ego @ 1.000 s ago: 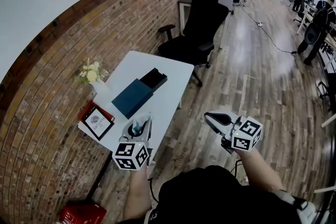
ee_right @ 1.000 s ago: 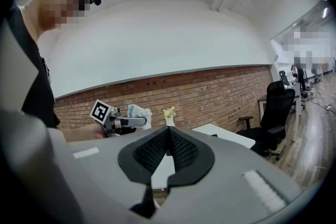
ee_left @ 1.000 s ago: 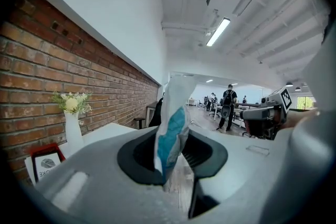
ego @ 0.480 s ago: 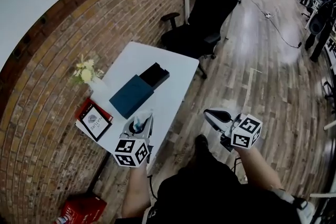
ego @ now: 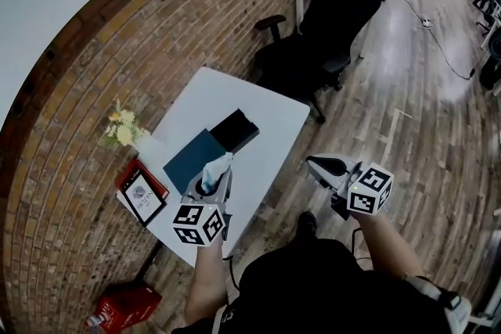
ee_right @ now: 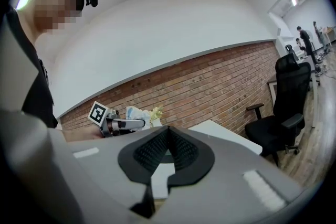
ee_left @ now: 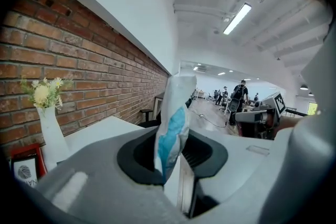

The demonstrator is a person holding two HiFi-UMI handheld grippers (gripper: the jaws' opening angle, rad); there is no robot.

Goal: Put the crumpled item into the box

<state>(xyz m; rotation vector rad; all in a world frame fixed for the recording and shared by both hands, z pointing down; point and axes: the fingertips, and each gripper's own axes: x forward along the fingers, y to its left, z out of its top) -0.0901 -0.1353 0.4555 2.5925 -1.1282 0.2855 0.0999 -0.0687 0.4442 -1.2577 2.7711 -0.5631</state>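
Both grippers had advanced toward the table over the last second, carrying the crumpled white-and-blue wrapper [ego: 218,167] from the near edge to a spot above the tabletop. It stood upright, pinched between the jaws of the left gripper [ego: 210,184], with its top poking above them. It hung just beside the near end of the dark teal rectangular box [ego: 190,158], not yet inside. The box's black inner tray [ego: 235,129] was slid out at the far end. The right gripper [ego: 312,163] was held off the table's edge above the wooden floor [ego: 407,137], its jaws closed on nothing. On the white table [ego: 270,117], by the brick wall [ego: 70,129], stood a white vase of pale yellow flowers [ego: 122,131] and a red-and-black framed card [ego: 142,195]. A black office chair [ego: 329,27] stood beyond the table.
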